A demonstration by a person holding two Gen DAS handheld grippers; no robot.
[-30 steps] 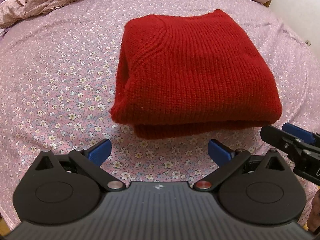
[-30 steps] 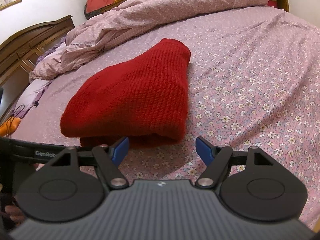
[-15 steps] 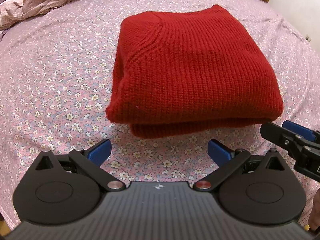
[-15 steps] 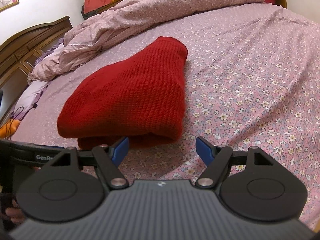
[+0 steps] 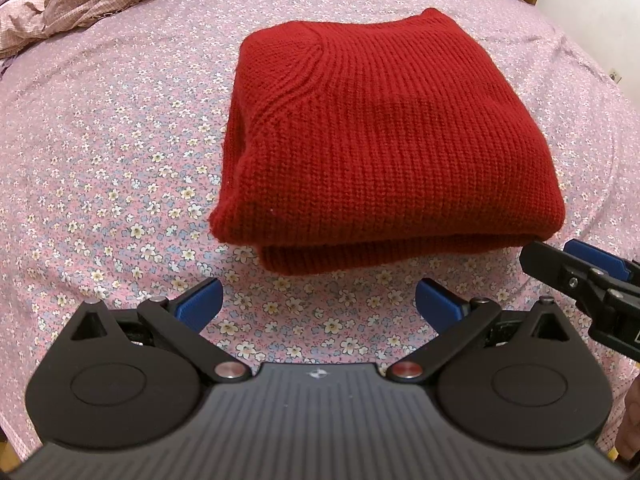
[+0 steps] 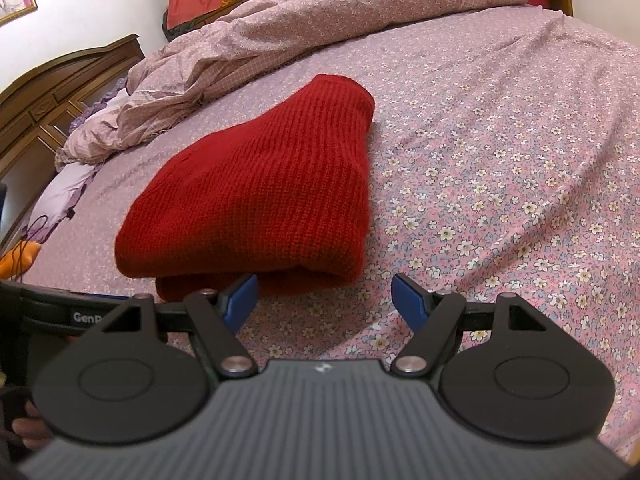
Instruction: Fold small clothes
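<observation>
- Item, red knit sweater (image 5: 384,136): lies folded in a thick rectangle on the flowered bed sheet (image 5: 100,168), layers stacked, near edge facing both my tools. By my reading the fold is done or nearly so.
- Item, left tool (image 5: 318,304): blue pads spread wide, nothing between them, held above the sheet just short of the sweater's near edge.
- Item, right tool (image 6: 324,294): likewise spread wide and empty, hovering off the sweater's near right corner; its left pad sits close to the lower layer, and I cannot tell whether it touches.
- Risk, snagging: the knit is loose and thick; a pad dragged along that lower lip could catch a loop and pull the bottom layer out from under the top.
- Risk, uneven grip: if I close on the top layer only, lifting would peel the stack open.
- Risk, collision: my two tools are near each other at the right corner; a careless reach could knock them together.
- Risk, soft bed: pressing down would dent the mattress and tilt the pile.
- Item, crumpled quilt (image 6: 304,32): well apart, no hazard.
</observation>
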